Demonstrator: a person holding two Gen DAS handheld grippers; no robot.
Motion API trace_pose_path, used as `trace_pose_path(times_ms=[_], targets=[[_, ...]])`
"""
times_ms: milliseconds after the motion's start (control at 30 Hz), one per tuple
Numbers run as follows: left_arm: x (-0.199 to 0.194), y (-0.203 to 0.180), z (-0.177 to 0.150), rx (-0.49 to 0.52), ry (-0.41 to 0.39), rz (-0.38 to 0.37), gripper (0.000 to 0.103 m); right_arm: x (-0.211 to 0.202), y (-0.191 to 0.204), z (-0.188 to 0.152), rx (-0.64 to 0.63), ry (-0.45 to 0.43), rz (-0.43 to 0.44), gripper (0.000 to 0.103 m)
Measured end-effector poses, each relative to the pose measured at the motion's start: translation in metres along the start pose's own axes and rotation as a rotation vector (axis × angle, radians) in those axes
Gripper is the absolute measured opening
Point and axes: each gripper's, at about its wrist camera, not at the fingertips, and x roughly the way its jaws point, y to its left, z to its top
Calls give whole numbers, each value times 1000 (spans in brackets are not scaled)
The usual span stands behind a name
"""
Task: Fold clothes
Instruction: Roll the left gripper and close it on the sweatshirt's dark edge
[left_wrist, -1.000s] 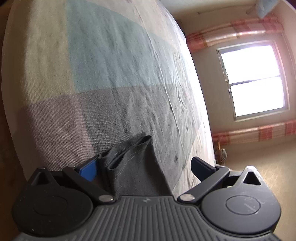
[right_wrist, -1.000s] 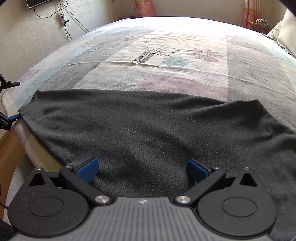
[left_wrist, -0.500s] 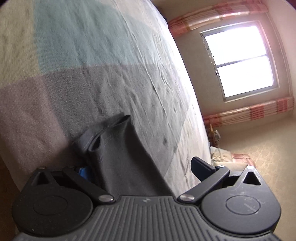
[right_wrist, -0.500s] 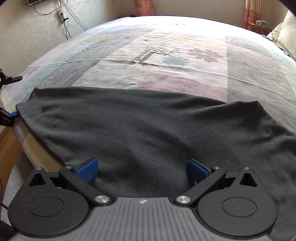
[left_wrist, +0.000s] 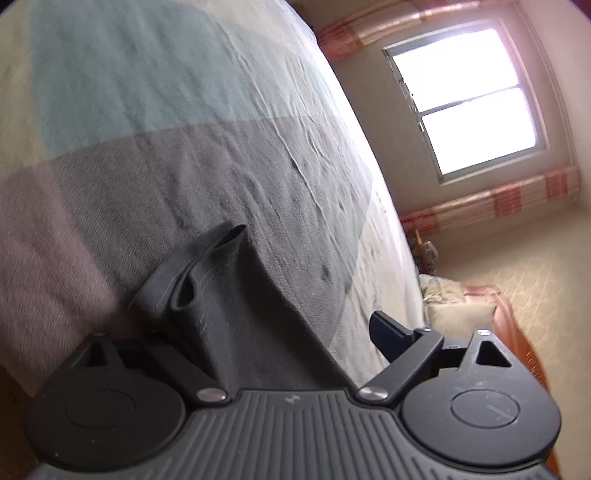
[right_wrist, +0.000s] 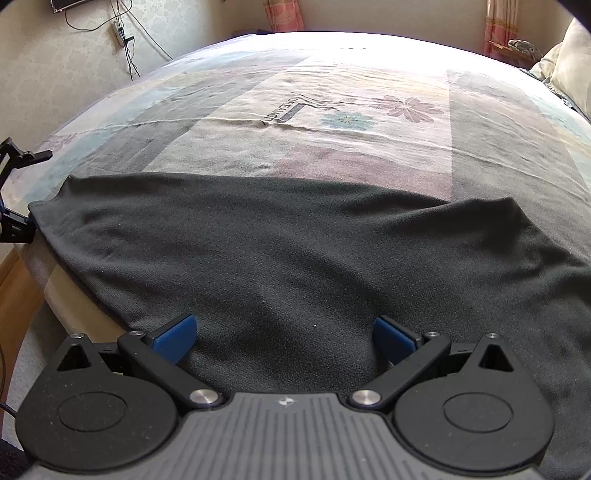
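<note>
Left wrist view: the left claw (left_wrist: 280, 332) stands with its fingers wide apart. The right fingertip (left_wrist: 386, 334) is bare and clear of cloth; the left fingertip is hidden behind a bunched hem of the dark garment (left_wrist: 207, 280), so whether that pad touches the cloth cannot be told. The hem shows light stitching and stands up in a double fold in front of the claw, over the grey block of the bedspread (left_wrist: 155, 110). Only this view shows the window (left_wrist: 469, 99), bright and overexposed, with striped pink-and-cream curtains (left_wrist: 491, 199) at its two sides, and a cream pillow (left_wrist: 458, 306) at the far end of the bed.

Right wrist view: at the far left edge the left claw (right_wrist: 14, 195) appears as a black frame at the garment's (right_wrist: 295, 266) left corner, just at the bed's edge. The garment lies spread flat across the near part of the bedspread (right_wrist: 332, 155), its near-left edge hanging over the side. The right claw (right_wrist: 284, 338) is wide open, both blue pads (right_wrist: 173, 336) resting low over the dark cloth with nothing pinched between them. Only this view shows wall cables and a power strip (right_wrist: 120, 31) at upper left, and pillows (right_wrist: 569, 66) at upper right.

Writing: the bedspread carries a printed word (right_wrist: 286, 110) beside flower motifs (right_wrist: 406, 107); it reads roughly "DREAM", the last letters unclear. The claw bodies bear a small embossed mark, not legible.
</note>
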Motion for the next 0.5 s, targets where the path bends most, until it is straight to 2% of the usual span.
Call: trace_pose_path(times_ms=[167,267,300,333,367,433,500], targets=[[-2,-3,-6,34,-23,6,88,0,-1,-1,-2,-7,3,103],[-10,-1,-15,47,-55,25,66,-1,-1,-2,-1,-11,6,103],[-13,5,-17,38,-66,28,55,-1,-1,-2,1,-13,7,103],[-15,11,-19,26,-73,28,39,-1,-2,-2,4,-15,8,103],[-18,18,-20,17,-78,29,33,-1,-2,-2,7,-16,10,103],[-21,26,-22,10,-82,33,12,-1,1,2,-4,-9,5,103],[-22,32,-23,4,-86,40,10,-1,4,6,-19,0,-2,103]])
